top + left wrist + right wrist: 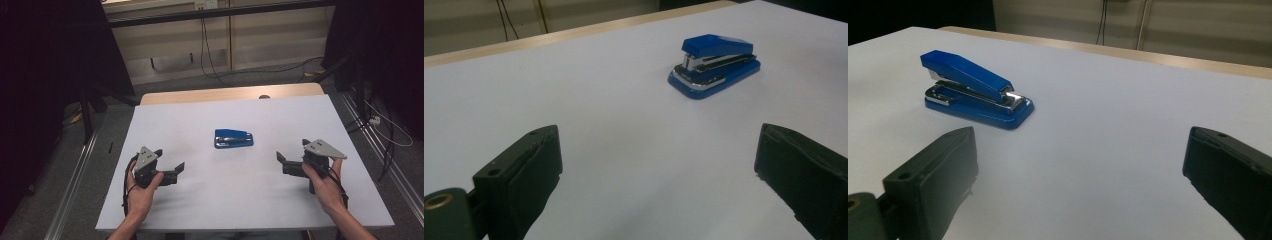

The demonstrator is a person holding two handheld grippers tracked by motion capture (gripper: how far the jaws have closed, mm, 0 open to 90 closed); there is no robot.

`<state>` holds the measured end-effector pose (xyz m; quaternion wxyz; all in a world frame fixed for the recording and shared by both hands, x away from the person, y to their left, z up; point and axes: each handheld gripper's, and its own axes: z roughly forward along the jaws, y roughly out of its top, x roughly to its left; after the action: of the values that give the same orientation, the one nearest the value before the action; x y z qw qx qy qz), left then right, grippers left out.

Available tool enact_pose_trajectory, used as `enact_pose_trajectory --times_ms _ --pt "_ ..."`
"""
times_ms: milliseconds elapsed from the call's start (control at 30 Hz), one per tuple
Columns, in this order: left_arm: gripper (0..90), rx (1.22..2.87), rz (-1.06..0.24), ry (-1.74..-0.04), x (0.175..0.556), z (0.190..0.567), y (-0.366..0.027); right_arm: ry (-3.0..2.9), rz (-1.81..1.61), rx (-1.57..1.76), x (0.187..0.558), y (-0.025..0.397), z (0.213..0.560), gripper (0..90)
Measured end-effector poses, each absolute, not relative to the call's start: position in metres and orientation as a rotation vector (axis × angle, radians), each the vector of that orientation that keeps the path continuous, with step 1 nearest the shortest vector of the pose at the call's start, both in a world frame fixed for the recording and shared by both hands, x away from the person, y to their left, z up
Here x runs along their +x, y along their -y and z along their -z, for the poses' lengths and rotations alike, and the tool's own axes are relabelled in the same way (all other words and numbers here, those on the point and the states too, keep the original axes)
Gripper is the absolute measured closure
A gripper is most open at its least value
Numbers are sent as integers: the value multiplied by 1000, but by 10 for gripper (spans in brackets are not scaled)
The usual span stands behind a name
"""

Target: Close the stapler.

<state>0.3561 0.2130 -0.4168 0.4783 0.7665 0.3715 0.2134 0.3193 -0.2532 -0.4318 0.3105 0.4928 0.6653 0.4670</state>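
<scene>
Blue stapler [233,138] lies flat on the white worktop [200,210], approx. centre, lengthwise across the high view. Closed, resting on its base. Nothing touches it.

L hand-held gripper [170,164] sits at the near-left of the worktop, held in the person's left hand [141,192]. Jaws spread wide, nothing between them. Grey plate on top, cable trailing down by the wrist. It is well apart from the stapler, jaws pointing to the right, toward the middle of the worktop.

R hand-held gripper [292,154] sits at the near-right, held in the right hand [325,187]. Jaws also wide, holding nothing. Grey plate on top. Jaws point left, toward the middle; also well apart from the stapler.

Stapler lies between the two grippers, slightly farther from the person than both.

L gripper view: stapler [714,66] upper right of centre, beyond the two black jaws, bare white worktop [599,125] between. Metal parts visible between its blue top and base.

R gripper view: stapler [976,90] upper left, beyond the jaws, chrome front end facing right. Bare worktop [1108,150] between jaws and stapler.

Wooden edge strip [230,93] runs along the far side of the worktop. Beyond it: floor with cables [210,60].
</scene>
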Motion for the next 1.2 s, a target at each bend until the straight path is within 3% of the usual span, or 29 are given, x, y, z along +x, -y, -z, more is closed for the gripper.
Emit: enact_pose_trajectory --times_ms 167,700,1200 --pt "49 1865 -593 -928 347 415 -222 -1714 -1236 1316 310 260 430 10" --pt "49 1839 -602 -991 322 418 -252 -1715 -1181 1339 290 273 437 10" --pt "49 1819 -600 -978 312 421 -251 -1707 -1208 1341 287 272 442 5"
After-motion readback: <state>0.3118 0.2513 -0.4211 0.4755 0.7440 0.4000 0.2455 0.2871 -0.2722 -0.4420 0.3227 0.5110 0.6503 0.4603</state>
